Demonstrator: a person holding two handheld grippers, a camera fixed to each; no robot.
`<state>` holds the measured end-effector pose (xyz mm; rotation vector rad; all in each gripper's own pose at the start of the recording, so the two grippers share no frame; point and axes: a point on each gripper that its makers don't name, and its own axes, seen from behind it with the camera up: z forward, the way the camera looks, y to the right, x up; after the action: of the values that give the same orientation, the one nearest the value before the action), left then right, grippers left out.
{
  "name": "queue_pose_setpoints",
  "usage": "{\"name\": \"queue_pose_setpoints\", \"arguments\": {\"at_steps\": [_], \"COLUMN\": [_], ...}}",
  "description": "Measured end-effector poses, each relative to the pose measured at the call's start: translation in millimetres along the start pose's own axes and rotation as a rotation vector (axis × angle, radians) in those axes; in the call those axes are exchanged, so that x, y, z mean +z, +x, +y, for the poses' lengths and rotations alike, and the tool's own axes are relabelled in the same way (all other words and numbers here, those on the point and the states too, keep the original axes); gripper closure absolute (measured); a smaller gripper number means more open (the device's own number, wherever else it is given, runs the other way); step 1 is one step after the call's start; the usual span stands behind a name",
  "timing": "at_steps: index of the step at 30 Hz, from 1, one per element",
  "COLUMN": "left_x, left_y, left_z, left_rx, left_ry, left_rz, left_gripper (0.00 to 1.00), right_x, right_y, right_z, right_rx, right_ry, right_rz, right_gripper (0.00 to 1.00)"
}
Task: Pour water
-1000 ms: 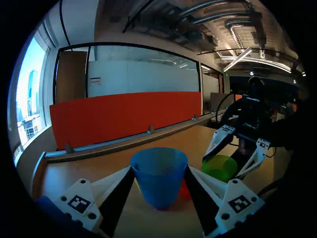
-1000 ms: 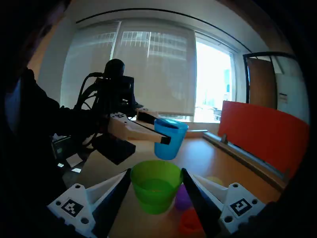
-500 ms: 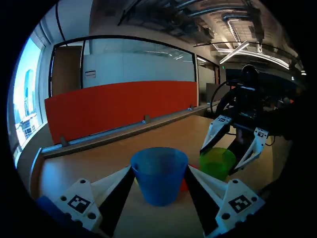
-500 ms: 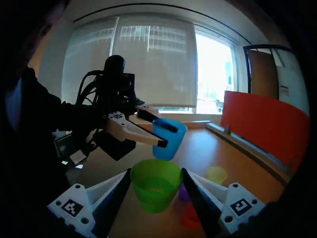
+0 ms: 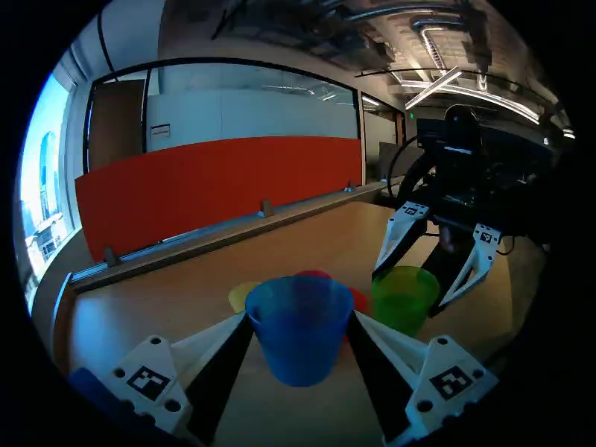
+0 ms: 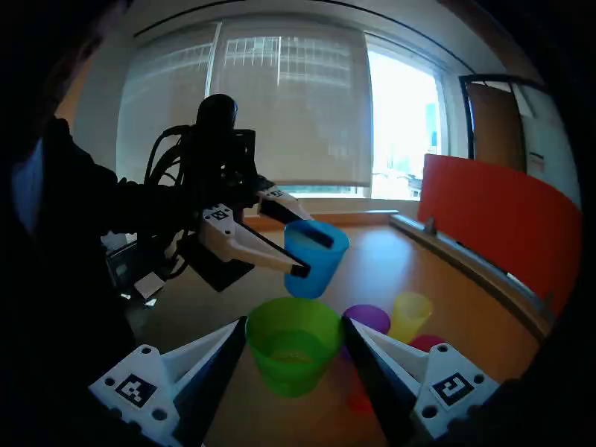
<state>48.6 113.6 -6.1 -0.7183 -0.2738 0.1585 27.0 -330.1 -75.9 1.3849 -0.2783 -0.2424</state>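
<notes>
The blue cup [image 5: 299, 339] is gripped by the left gripper [image 5: 299, 319]: both white fingers are pressed on its sides, just under the rim. The cup is of translucent blue plastic, wider at the mouth than at the base. In the right gripper view it is seen lifted above the wooden table [image 6: 462, 313] and a little tilted, beyond and higher than the green cup [image 6: 293, 354]. Whether water is inside the blue cup cannot be told.

The green cup is clamped in the same way by the right gripper [image 6: 293, 324], one finger on each side. It is also of translucent plastic, bright green, and it is held upright with the mouth open to the top. A pale level is seen low inside it, which seems to be a little liquid. The two cups are near each other but are not touching.

On the table below, a yellow cup [image 6: 411, 313], a purple cup [image 6: 366, 318] and a red cup [image 6: 426, 343] are standing close together. An orange-red partition [image 5: 208, 186] is fixed along the far edge of the table.
</notes>
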Motion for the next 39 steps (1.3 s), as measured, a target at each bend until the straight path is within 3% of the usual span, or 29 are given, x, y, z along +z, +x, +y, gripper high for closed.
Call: {"name": "queue_pose_setpoints", "arguments": {"at_steps": [14,29,39], "left_x": [9.6,16.9,20.1], "left_y": [-28,-68,-85], "left_z": [14.7,35.2,41.6], "left_rx": [0.013,0.083,0.097], "left_ry": [-0.047,-0.101,-0.123], "left_rz": [-0.065,-0.17,-0.213], "left_gripper": [0.15,0.14,0.15], "right_x": [-0.8,-1.2,-1.8], "right_y": [-22,-44,-60], "right_z": [0,-3,-3], "right_rx": [0.004,0.013,0.021], "right_ry": [0.003,0.017,0.02], "right_rz": [-0.05,-0.101,-0.131], "right_gripper": [0.06,0.06,0.06]}}
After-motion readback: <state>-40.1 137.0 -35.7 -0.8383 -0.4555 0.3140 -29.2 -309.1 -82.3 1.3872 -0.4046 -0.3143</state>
